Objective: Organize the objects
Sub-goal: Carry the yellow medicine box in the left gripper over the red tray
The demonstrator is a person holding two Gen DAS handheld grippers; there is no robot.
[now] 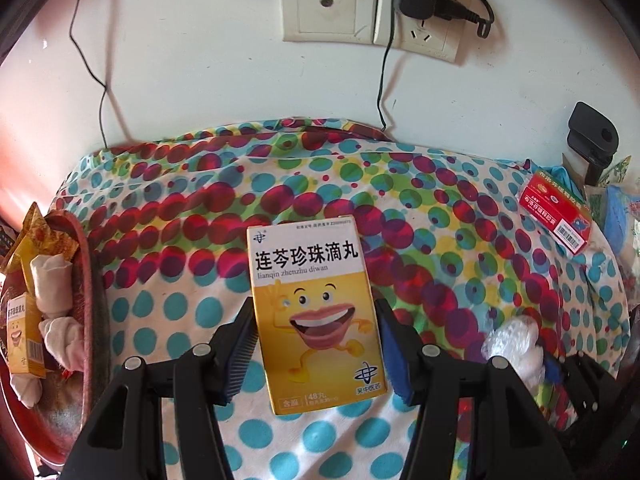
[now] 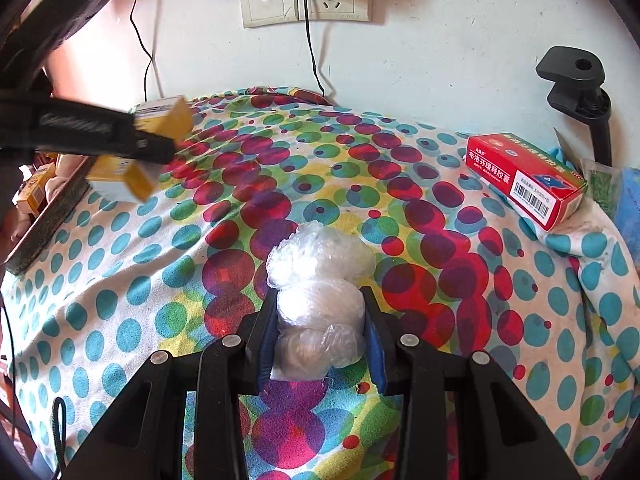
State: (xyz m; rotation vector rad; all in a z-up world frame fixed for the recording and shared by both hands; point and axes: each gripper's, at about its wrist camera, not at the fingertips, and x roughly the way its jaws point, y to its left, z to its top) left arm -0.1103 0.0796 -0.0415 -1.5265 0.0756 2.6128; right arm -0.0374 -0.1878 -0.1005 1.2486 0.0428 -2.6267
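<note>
Free room: the middle of the dotted cloth (image 2: 280, 168) on the surface lies bare from the centre of the right wrist frame up to the wall (image 2: 440, 40).

Obstacles, right wrist frame:
- red box (image 2: 524, 178), right edge of the cloth;
- black clamp (image 2: 576, 84) on a post, upper right, behind the box;
- left tool (image 2: 168, 148) with a yellow box (image 2: 160, 120), above the cloth's left side;
- dark tray (image 2: 48, 220), left edge;
- hanging cables (image 2: 312, 60) and wall sockets (image 2: 304, 0), top centre.

Obstacle, left wrist frame: red basket (image 1: 94, 280) filled with boxes and white rolls, lower left.

Glossy cardboard box (image 1: 316, 316); crinkly plastic bag (image 2: 320, 280); cloth cover (image 2: 440, 360).
</note>
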